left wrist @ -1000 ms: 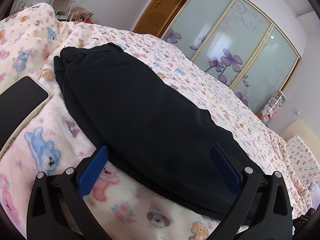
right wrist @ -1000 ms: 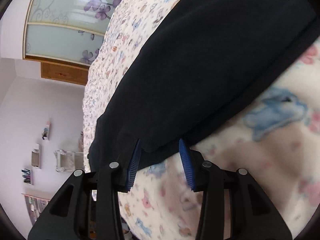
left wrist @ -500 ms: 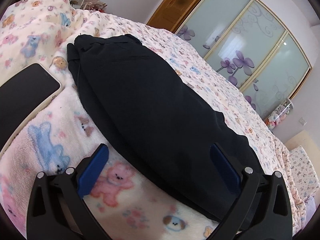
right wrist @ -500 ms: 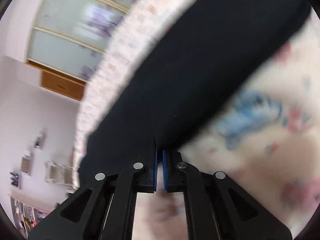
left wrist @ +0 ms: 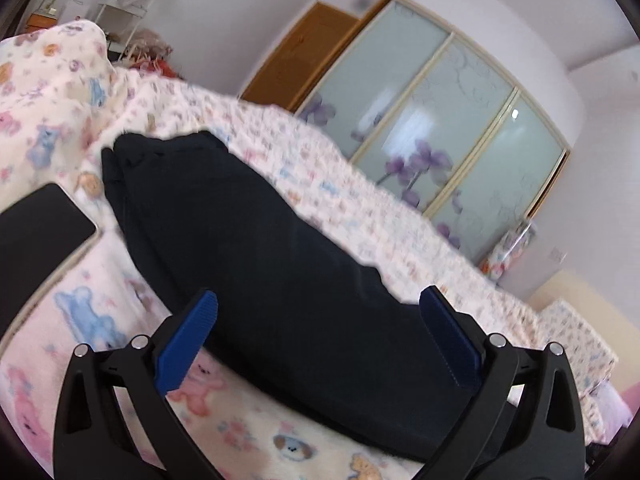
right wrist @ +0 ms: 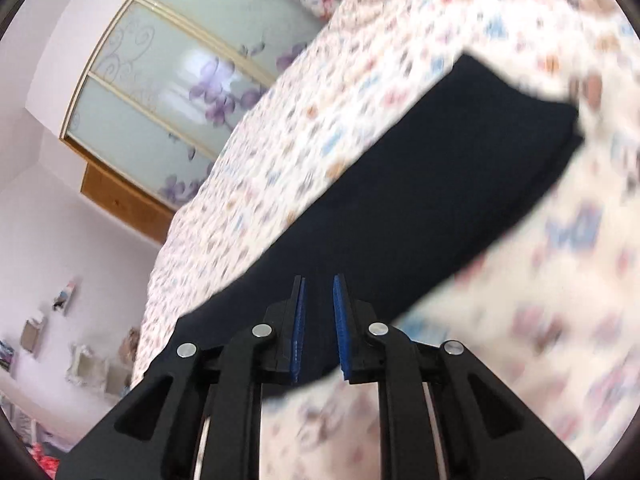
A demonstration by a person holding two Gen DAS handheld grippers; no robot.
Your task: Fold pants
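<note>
Left wrist view takes in the big picture: a bed under a pale fleece blanket printed with pastel teddy bears (left wrist: 100, 320), and stretched across it the dark navy pants (left wrist: 280, 272), already doubled leg on leg into one long strip. Their long axis runs from ten o'clock, where the far end bunches near the blanket's hump, down to four o'clock under the camera. At nine o'clock a black slab-like phone (left wrist: 36, 232) lies just beside the strip, not touching it as far as I can tell.

Now the left claw (left wrist: 320, 340): blue pads spread wide, holding nothing, hovering over the near end with fabric directly beneath the gap.

Right wrist view, blurred: the right claw (right wrist: 319, 320) has its pads drawn almost together, a narrow slot left, and the near edge of the pants sits in that slot, apparently pinched. From here the strip reaches away toward two o'clock.

So the right claw looks nearer to a working grip; the fold likely carries one end along that axis to the other.
</note>
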